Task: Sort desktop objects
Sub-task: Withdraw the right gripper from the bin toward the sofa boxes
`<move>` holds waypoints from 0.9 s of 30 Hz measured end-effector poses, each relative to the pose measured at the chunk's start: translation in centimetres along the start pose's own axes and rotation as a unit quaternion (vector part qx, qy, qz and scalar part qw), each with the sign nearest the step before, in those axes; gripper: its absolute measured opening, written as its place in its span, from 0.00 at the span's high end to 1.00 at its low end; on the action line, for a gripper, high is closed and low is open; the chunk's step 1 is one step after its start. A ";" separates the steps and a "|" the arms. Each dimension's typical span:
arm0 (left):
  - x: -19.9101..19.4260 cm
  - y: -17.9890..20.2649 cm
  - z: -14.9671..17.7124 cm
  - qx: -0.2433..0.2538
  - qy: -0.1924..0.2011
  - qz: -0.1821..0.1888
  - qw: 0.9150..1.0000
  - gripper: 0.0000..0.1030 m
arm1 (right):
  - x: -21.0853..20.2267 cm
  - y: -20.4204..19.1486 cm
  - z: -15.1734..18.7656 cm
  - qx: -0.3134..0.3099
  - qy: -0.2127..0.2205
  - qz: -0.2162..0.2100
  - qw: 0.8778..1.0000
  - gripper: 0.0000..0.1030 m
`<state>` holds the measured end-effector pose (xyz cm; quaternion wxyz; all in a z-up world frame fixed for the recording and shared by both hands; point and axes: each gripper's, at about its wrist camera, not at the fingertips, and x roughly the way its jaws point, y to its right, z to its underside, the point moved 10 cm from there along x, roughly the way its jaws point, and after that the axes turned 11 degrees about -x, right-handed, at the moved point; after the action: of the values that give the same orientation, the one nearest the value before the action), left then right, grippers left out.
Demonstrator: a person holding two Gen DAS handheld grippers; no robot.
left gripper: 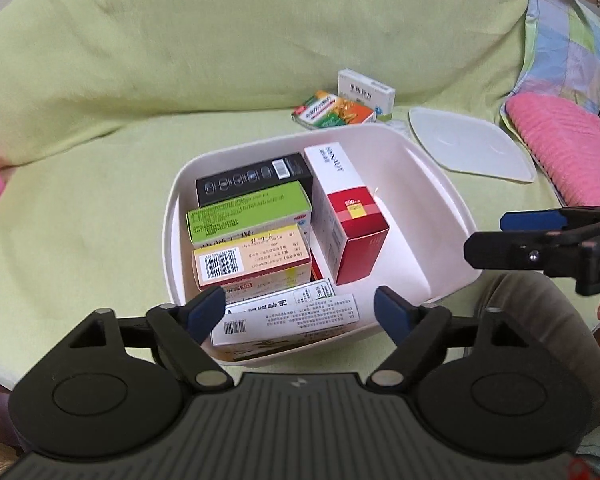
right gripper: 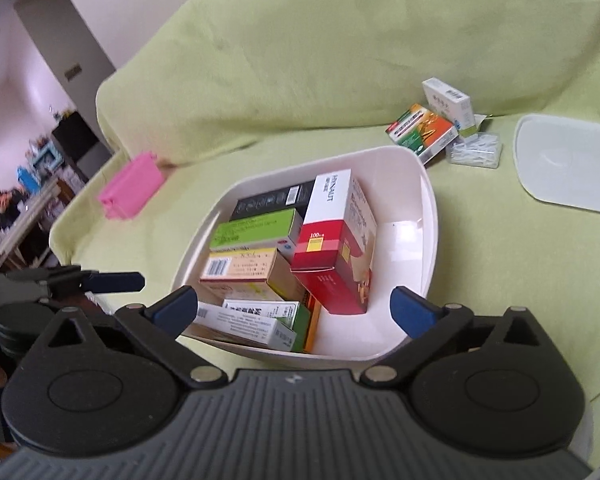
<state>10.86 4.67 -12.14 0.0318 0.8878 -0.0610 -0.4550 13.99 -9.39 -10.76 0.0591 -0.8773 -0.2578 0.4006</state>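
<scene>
Both grippers, left gripper [left gripper: 300, 312] and right gripper [right gripper: 294, 312], gape wide, empty (touching nothing).

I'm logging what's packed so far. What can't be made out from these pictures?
- Left wrist view: the box nearest the camera is partly behind the left gripper.
- Right wrist view: the bin floor under the boxes is covered.
- Both views: box print too small and blurred.
- Right wrist view: lid cut by edge.

white bin [left gripper: 440, 216], lime-green cover [left gripper: 100, 160], pink towel [left gripper: 560, 148]
</scene>
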 end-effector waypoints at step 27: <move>-8.9 1.6 -8.0 -0.040 0.129 -0.021 0.991 0.01 | -8.6 -1.0 -8.0 0.007 0.130 0.051 0.990 0.01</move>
<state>12.06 4.33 -0.13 0.0649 0.9383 -0.0193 -0.3392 14.77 -11.98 0.69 0.0776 -0.9334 -0.2002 0.2876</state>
